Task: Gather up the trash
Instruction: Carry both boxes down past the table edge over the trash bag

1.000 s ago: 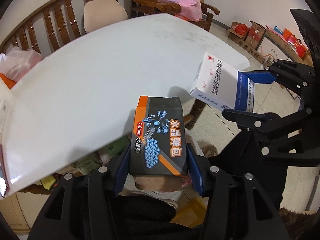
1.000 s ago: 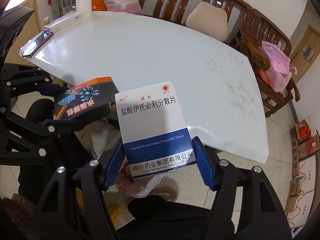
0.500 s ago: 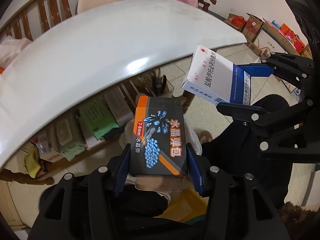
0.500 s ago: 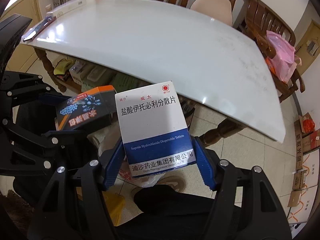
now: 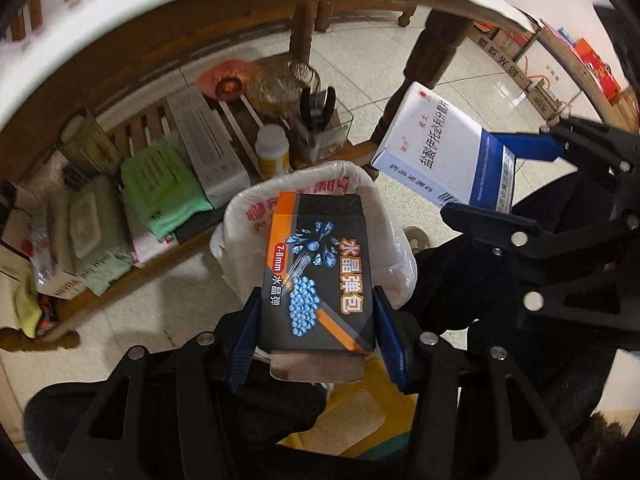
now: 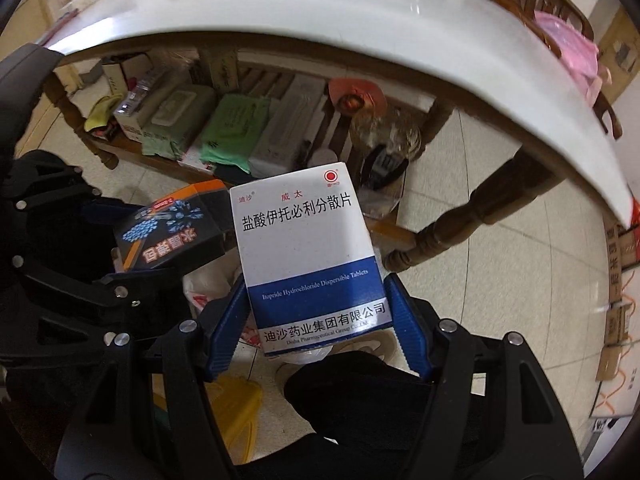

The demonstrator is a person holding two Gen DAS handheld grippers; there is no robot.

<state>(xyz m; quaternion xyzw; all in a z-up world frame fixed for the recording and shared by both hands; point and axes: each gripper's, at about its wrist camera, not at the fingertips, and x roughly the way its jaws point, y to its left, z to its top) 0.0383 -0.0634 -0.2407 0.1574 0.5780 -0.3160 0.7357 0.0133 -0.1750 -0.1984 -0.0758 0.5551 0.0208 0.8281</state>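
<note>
L gripper (image 5: 316, 320) jaws clamped on both sides of the black gel-ball box (image 5: 318, 268), box sticking out fwd right over the white-bagged trash bin (image 5: 240, 208) below the worktop (image 5: 120, 12) edge. R gripper (image 6: 316, 320) jaws pinch the blue end of the white tablet box (image 6: 308, 248), just beside the black one, above floor next to the bin.

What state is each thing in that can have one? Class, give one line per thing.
Left claw: shut on the black gel-ball box.
Black gel-ball box: held above the bin, bottom flap open.
Right claw: shut on the white-and-blue tablet box.
White-and-blue tablet box: held, closed, tilted.
Bag-lined bin: open; contents hidden.
</note>
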